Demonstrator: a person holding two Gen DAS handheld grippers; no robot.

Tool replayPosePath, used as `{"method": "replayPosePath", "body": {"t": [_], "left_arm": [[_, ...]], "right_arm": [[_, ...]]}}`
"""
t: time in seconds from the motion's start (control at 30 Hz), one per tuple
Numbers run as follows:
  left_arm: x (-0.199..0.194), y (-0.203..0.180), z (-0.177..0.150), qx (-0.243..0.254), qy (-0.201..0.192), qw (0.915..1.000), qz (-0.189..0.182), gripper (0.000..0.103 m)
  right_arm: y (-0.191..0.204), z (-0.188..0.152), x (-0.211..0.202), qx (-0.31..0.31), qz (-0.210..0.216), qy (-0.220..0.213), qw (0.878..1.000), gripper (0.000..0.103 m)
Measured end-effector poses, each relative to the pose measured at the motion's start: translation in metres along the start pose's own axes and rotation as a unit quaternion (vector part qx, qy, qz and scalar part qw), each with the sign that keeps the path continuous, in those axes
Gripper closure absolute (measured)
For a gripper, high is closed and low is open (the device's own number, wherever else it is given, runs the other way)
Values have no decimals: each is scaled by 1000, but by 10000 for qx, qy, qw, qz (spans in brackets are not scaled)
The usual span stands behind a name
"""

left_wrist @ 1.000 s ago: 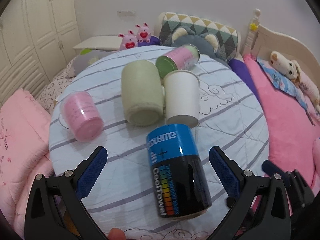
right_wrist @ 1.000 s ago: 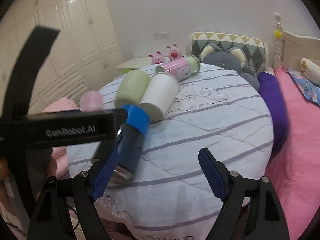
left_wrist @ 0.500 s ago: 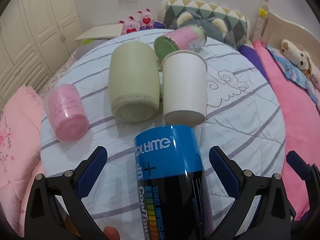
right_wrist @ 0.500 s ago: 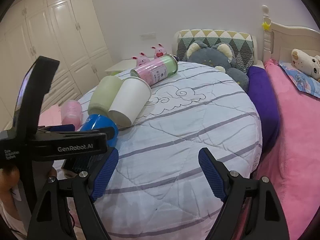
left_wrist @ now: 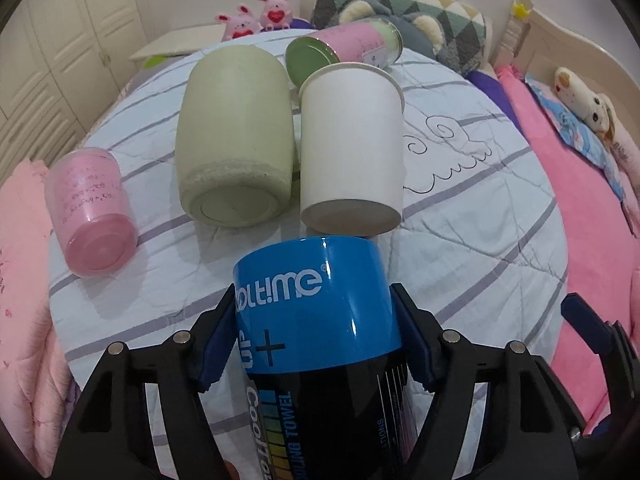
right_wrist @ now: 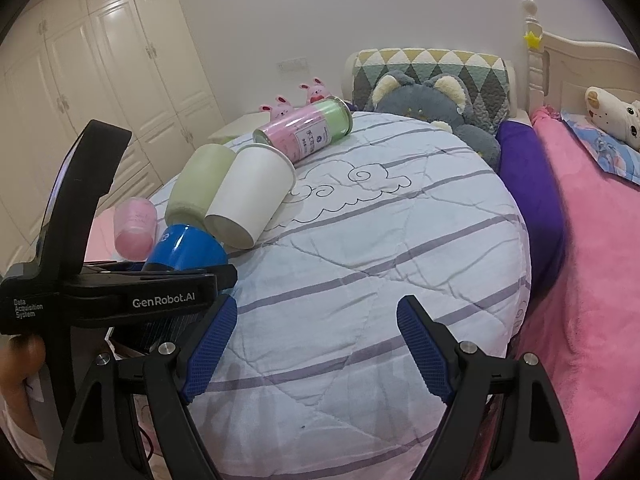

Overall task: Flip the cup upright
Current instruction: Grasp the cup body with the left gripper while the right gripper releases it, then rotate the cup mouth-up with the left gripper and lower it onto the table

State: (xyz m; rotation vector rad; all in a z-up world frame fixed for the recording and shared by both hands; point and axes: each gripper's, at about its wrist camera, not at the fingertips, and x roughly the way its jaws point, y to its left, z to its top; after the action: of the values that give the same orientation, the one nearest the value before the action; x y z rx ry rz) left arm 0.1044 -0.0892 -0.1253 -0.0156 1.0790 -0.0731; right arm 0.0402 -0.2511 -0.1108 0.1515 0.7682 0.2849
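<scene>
A blue and black canister (left_wrist: 320, 340) lies on its side on the round quilted table (left_wrist: 460, 220), blue end pointing away. My left gripper (left_wrist: 316, 336) is shut on it, a blue pad on each side. In the right wrist view the canister (right_wrist: 188, 248) and the left gripper (right_wrist: 120, 296) show at the left. My right gripper (right_wrist: 316, 344) is open and empty above the table's near edge. A white paper cup (left_wrist: 352, 148), a pale green cup (left_wrist: 236, 136) and a pink cup (left_wrist: 92, 212) lie on their sides beyond.
A pink and green tin (left_wrist: 348, 48) lies at the far side of the table. A pink bed (right_wrist: 592, 240) with soft toys is at the right. A grey plush and patterned pillow (right_wrist: 432, 76) sit behind. White wardrobes (right_wrist: 100, 80) stand at the left.
My left gripper has moved forward around the canister and shut on it. The right gripper has drawn back and swung right, staying open.
</scene>
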Motion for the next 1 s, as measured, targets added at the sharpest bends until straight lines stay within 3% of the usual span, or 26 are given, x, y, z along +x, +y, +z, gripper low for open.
{"method": "replayPosePath", "body": {"t": [0.3,0.6,1.0], "left_arm": [[-32,4,-6,148,-607,9974,-362,32],[-57,-12,4,374,-1425,9880,-472,33],[-53,-31,11,624,-1567,9848,-405,35]], "right_arm": [[3,-5,3,21,24,127,9999,19],[10,-6,-2,-24,4,90,10000,19],[11,-4,8,31,155,143,9998,19]]}}
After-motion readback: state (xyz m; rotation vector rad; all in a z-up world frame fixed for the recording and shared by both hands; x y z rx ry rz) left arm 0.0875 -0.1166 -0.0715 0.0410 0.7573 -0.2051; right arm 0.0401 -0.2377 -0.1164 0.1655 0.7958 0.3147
